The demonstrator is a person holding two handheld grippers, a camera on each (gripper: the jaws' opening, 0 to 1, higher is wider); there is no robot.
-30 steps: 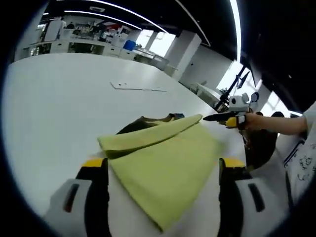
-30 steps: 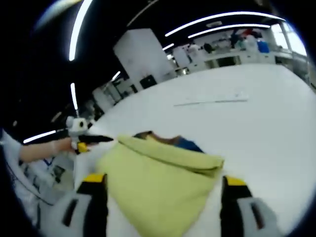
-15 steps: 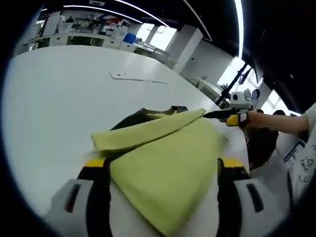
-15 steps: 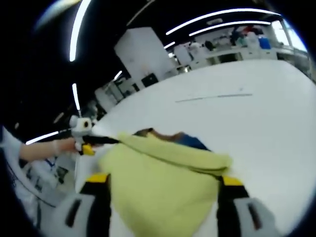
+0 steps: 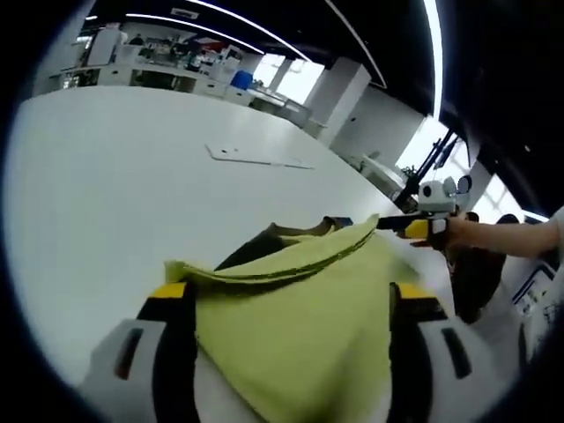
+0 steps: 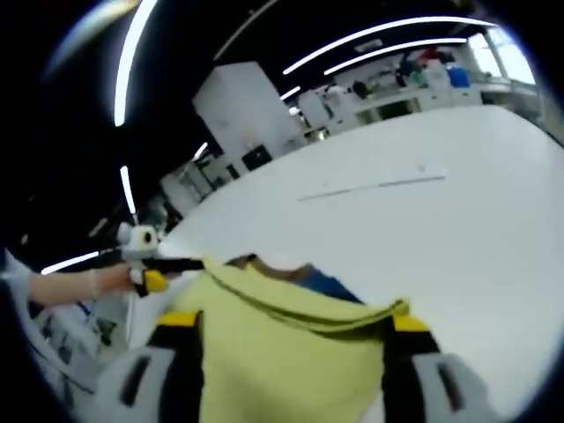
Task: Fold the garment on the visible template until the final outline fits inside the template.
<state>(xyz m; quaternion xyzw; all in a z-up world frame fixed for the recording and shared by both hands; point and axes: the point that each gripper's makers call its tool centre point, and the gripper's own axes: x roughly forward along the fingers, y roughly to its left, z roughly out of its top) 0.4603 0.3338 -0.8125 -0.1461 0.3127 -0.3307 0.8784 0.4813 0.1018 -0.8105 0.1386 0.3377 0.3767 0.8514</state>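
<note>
Both claws: I am holding my left gripper (image 5: 280,304) and right gripper (image 6: 286,339) with jaws spread wide, each straddling a raised edge of the yellow-green garment (image 5: 300,308). Whether either is actually pinching cloth, I cannot tell. Cloth is draping between the jaws and folding over itself; a dark inner layer (image 5: 256,247) is peeking out beneath the upper fold. White table (image 5: 115,176) is stretching open ahead and to both sides. A thin flat sheet (image 5: 256,157) is lying well apart, farther out on the table. In the left gripper view my right gripper is meeting the cloth's far corner; benches (image 5: 159,66) are standing beyond.
</note>
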